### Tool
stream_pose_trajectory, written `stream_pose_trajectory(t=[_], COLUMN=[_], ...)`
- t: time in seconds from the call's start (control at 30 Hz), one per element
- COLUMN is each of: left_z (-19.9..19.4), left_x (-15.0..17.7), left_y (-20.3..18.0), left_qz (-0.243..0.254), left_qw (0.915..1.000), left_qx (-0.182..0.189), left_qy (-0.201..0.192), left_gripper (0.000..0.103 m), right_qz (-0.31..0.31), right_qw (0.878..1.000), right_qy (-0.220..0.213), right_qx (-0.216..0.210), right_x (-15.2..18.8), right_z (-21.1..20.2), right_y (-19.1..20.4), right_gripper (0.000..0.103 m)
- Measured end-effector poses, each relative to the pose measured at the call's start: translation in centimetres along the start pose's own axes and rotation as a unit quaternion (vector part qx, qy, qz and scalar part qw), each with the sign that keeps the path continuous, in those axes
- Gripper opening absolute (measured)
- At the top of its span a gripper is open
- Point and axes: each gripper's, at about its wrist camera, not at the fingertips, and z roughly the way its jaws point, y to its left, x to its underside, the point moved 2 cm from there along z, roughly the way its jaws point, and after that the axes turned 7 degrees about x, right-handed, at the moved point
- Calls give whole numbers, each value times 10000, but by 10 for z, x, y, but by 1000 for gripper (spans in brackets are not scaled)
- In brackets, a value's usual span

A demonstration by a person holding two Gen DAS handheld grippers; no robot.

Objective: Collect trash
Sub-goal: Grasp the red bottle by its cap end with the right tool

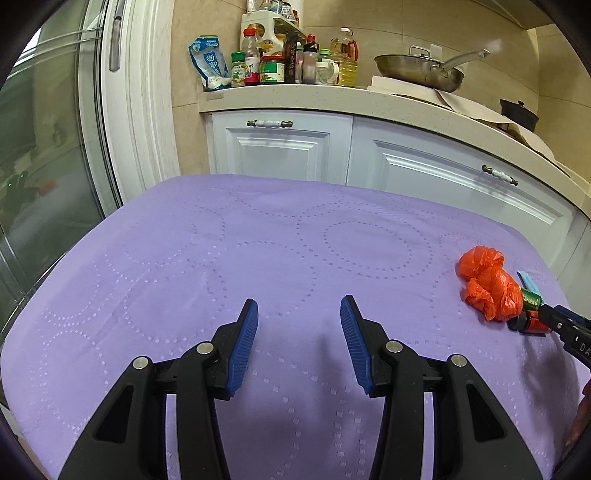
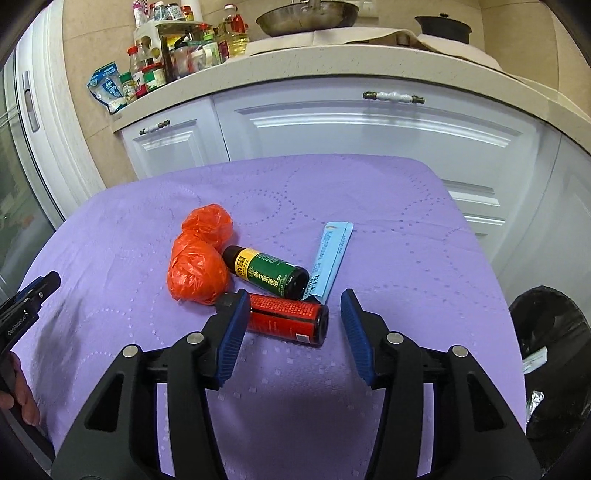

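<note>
On the purple tablecloth (image 2: 369, 221) lie a crumpled orange plastic bag (image 2: 197, 262), a green-labelled dark bottle (image 2: 269, 271), a red-labelled dark bottle (image 2: 288, 319) and a light blue sachet (image 2: 330, 258). My right gripper (image 2: 291, 325) is open, with the red bottle lying between its fingers, against the left finger (image 2: 231, 339). My left gripper (image 1: 299, 339) is open and empty over bare cloth, left of the trash. In the left wrist view the orange bag (image 1: 487, 282) and bottles (image 1: 530, 314) sit at the right, with the right gripper's tip beside them.
A black-lined trash bin (image 2: 550, 354) stands at the table's right side. White kitchen cabinets (image 2: 369, 129) and a counter (image 1: 295, 98) with condiment bottles (image 1: 280, 62), a pan (image 1: 421, 70) and a black pot (image 2: 443, 26) lie beyond the table. A glass door (image 1: 48, 155) stands at the left.
</note>
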Motion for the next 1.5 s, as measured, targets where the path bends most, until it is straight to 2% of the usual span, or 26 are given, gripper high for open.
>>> stream_pose_trajectory(t=[0.43,0.67,0.87,0.93,0.97,1.13,1.5], left_z=[0,-3,-4,-4,-4,-6,-9], left_x=[-1,1,2,3,3,4,10], left_y=[3,3,1,0,0,-3,-21], left_qz=[-41,-49,-20,-25,-26,-22,114], left_qw=[10000,10000,10000,10000,10000,10000,9997], left_qx=[-23,-17,33,41,44,79,199], left_qy=[-28,-23,0,9,13,30,60], left_gripper=[49,49,49,49,49,49,50], right_qz=[-382,-409,-550,-602,-619,-701,-559], right_qw=[9981,9984,9969,9968,9966,9959,9967], right_qy=[281,252,412,388,393,392,381], right_qx=[-390,-288,-377,-353,-378,-410,-459], right_x=[12,9,14,16,17,22,34], right_z=[-6,-3,5,2,2,-2,-16], right_y=[14,12,17,19,20,23,15], right_gripper=[50,50,49,42,36,28,28])
